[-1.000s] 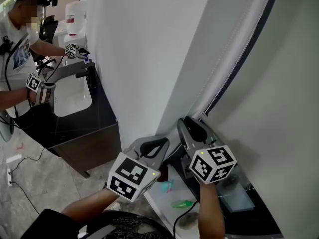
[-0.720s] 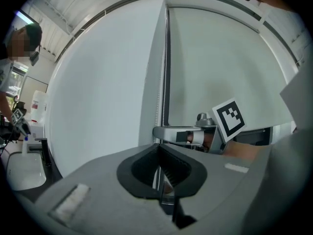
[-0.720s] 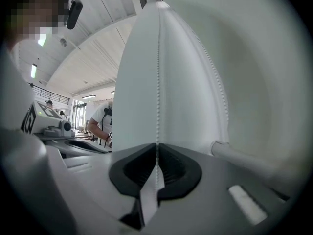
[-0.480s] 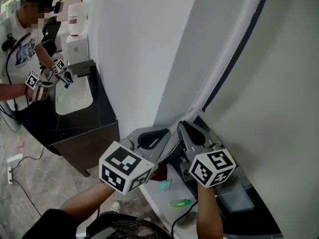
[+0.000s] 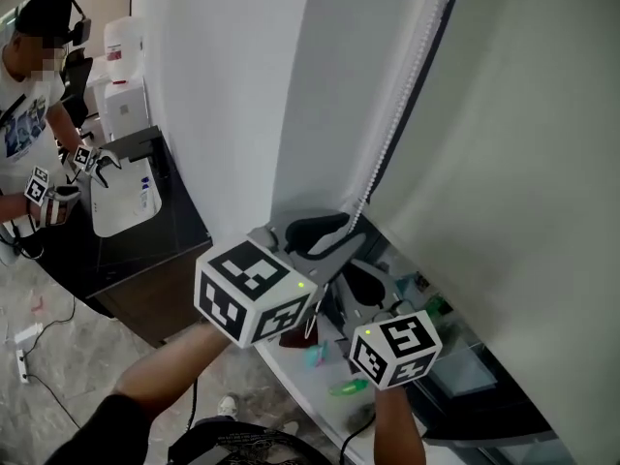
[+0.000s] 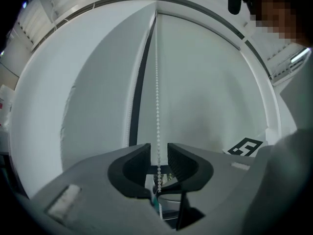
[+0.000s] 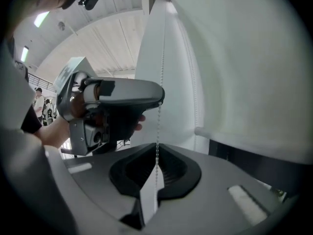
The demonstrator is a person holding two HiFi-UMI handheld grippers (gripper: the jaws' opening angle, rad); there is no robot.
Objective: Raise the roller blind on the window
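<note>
We record the roller blind [image 5: 523, 163]: pale white fabric filling the frame's right side, lowered, with its bottom edge at lower right. Its white bead chain [image 5: 402, 105] runs straight down the blind's left edge, upper centre to mid-frame.

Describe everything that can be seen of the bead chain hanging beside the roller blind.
The bead chain is a thin string of small white plastic-looking beads, hanging taut beside the white blind. It passes between the jaws of the left gripper, which have just opened and stand clear of it; lower down, the right gripper, whose jaws have just closed, clamps it.
</note>
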